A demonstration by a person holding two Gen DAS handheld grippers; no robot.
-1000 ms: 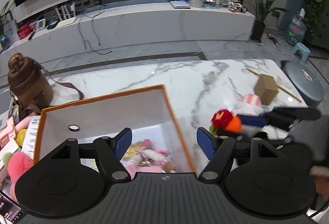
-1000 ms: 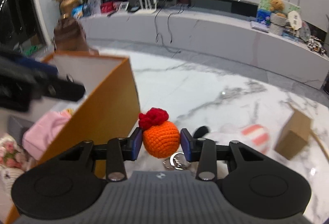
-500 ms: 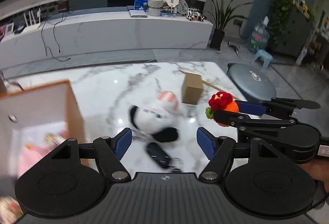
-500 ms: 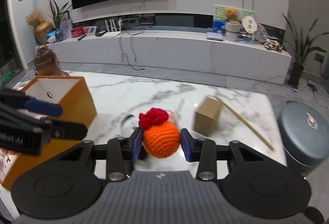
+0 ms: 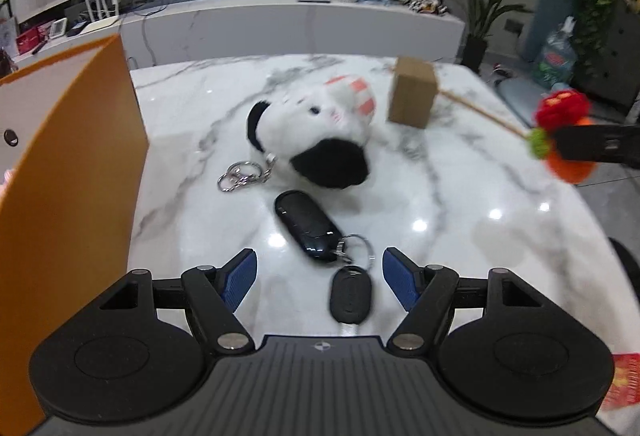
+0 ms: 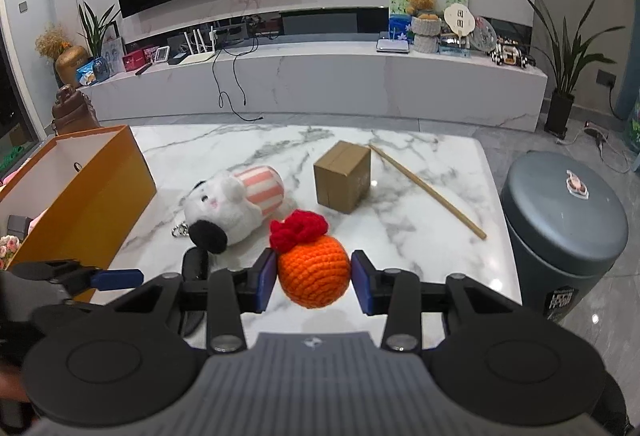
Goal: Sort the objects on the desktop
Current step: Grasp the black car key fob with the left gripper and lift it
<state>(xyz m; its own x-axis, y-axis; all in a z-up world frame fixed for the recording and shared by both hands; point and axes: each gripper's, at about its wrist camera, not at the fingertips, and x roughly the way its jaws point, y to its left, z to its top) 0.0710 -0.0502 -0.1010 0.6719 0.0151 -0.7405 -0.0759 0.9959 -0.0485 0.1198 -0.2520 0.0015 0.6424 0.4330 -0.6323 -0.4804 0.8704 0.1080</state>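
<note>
Two grippers are working here, and you are using them differently. Your right gripper (image 6: 313, 278) is pinching the orange crocheted ball with the red yarn tuft (image 6: 312, 268) between its blue pads, holding it clear above the white marble desk (image 6: 420, 203). Your left gripper (image 5: 319, 278) is spread wide with nothing between its pads, pointing down at the small black oval key fob (image 5: 351, 294), which is lying on the desk just ahead of the fingers and joined by a ring to the longer glossy black car key (image 5: 308, 226) at about 11 o'clock from it.

Judging by this, you are lining up on the key set. Keep the fob centred between the pads and close on its narrow sides, low to the desk, since a flat glossy thing is likely to slip. Expect the car key to dangle and swing once lifted.

Beyond it, at 12 o'clock, the white and black plush toy in a pink striped hat (image 5: 316, 139) is lying with its own key rings (image 5: 239, 175); avoid snagging those. The orange-walled open box (image 5: 76, 163) at 9 o'clock looks like the likely drop point.
</note>
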